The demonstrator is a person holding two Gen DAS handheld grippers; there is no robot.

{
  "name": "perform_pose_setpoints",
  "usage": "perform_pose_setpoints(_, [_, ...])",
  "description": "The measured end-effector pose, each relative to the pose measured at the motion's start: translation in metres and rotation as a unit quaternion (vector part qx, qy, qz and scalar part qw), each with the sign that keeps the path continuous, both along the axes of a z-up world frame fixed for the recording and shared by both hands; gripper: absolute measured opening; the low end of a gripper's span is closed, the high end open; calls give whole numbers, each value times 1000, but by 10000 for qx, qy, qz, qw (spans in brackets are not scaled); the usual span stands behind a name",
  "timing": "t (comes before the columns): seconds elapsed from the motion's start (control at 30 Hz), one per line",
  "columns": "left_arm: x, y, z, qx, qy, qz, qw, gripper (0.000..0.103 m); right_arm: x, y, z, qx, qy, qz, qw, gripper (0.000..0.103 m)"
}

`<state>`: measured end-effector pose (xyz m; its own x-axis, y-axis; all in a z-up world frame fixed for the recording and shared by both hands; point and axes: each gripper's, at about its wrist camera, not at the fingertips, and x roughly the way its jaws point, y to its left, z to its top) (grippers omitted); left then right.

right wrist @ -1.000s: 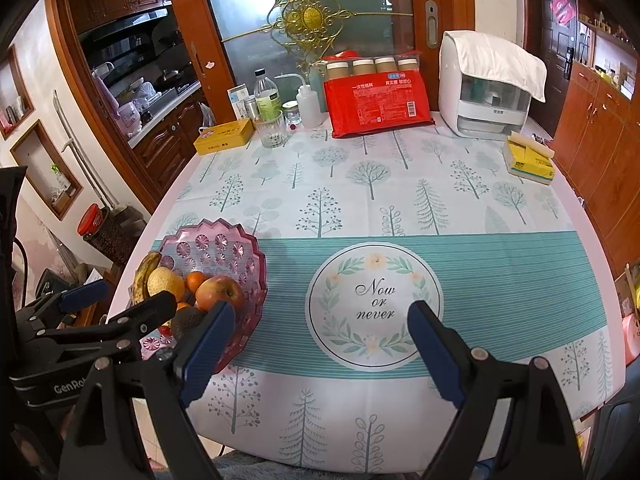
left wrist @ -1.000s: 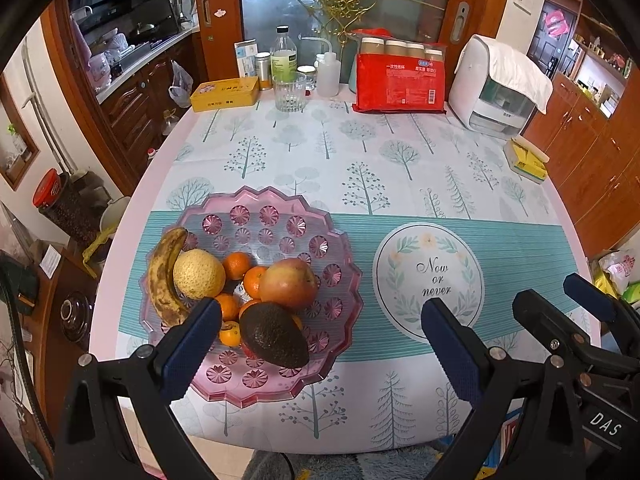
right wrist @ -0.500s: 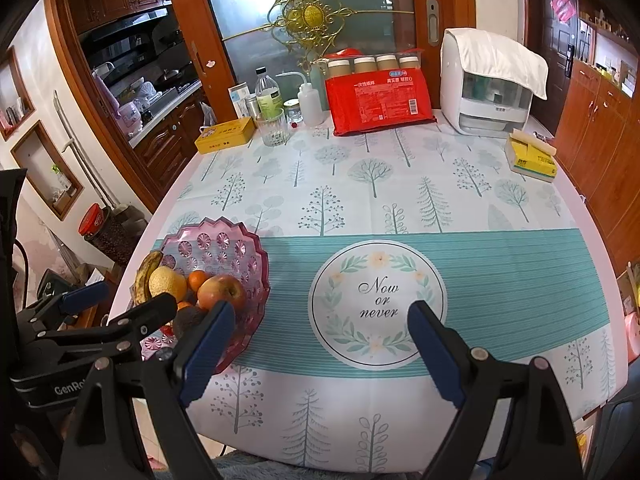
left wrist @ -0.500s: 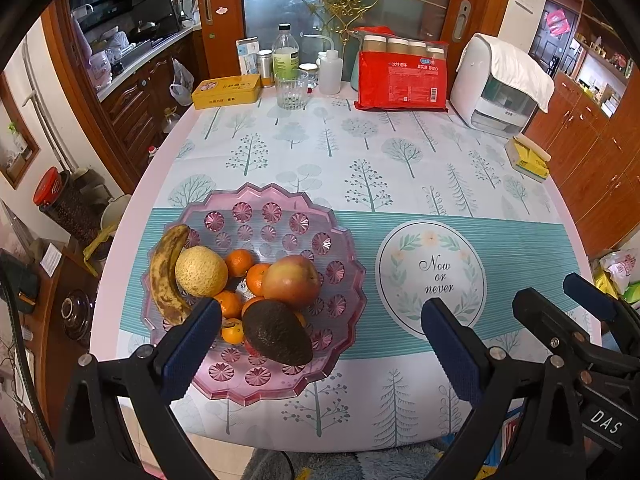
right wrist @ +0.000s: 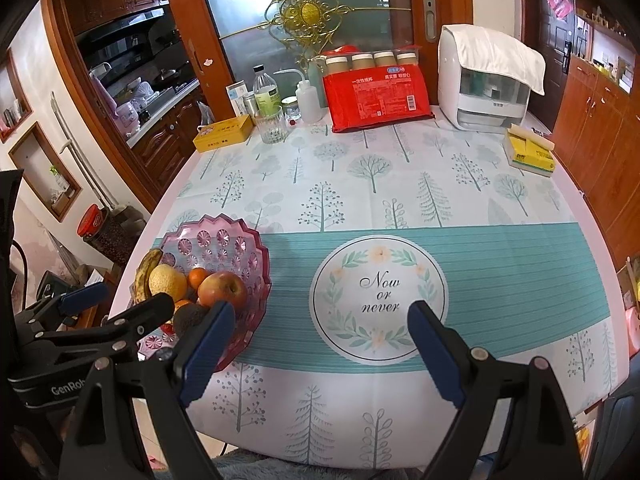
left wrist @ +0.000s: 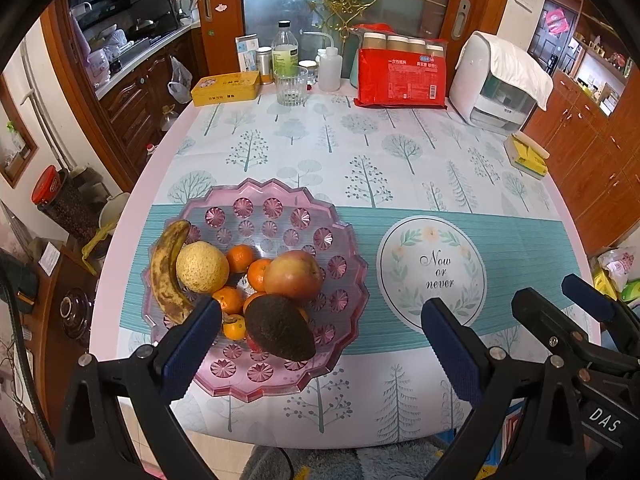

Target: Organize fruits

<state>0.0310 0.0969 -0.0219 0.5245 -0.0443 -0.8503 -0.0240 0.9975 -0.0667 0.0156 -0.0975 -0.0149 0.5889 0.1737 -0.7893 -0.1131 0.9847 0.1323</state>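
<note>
Kitchen-side tabletop (left wrist: 400, 152) | banana (left wrist: 166, 268), pear (left wrist: 202, 266), apple (left wrist: 294, 274), avocado (left wrist: 278, 332), tangerines gathered in pink bowl (left wrist: 276, 204), likely so none rolls | left tool (left wrist: 320, 334), right tool (right wrist: 318, 334) spread apart, empty, hovering

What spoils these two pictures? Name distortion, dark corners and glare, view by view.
Left wrist view: fisheye bends the table edge, corners black, fruit bowl sharp. Right wrist view: same bending, bright window glare behind the gold ornament, kitchen at left dim.

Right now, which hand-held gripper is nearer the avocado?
Left. The left hand-held gripper hangs open directly over the avocado in the pink bowl; the right hand-held gripper, also open, sits off beside the bowl.
</note>
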Motion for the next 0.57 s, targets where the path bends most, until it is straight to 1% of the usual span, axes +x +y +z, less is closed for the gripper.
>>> perform_pose_setpoints(0.23, [-10, 3, -1, 3, 14, -20, 10000, 99, -7, 2, -4, 13, 25, -43, 10000, 89])
perform_pose_setpoints(0.57, [-8, 7, -5, -10, 96, -58, 9999, 99, -13, 9, -8, 33, 91, -124, 9999, 89])
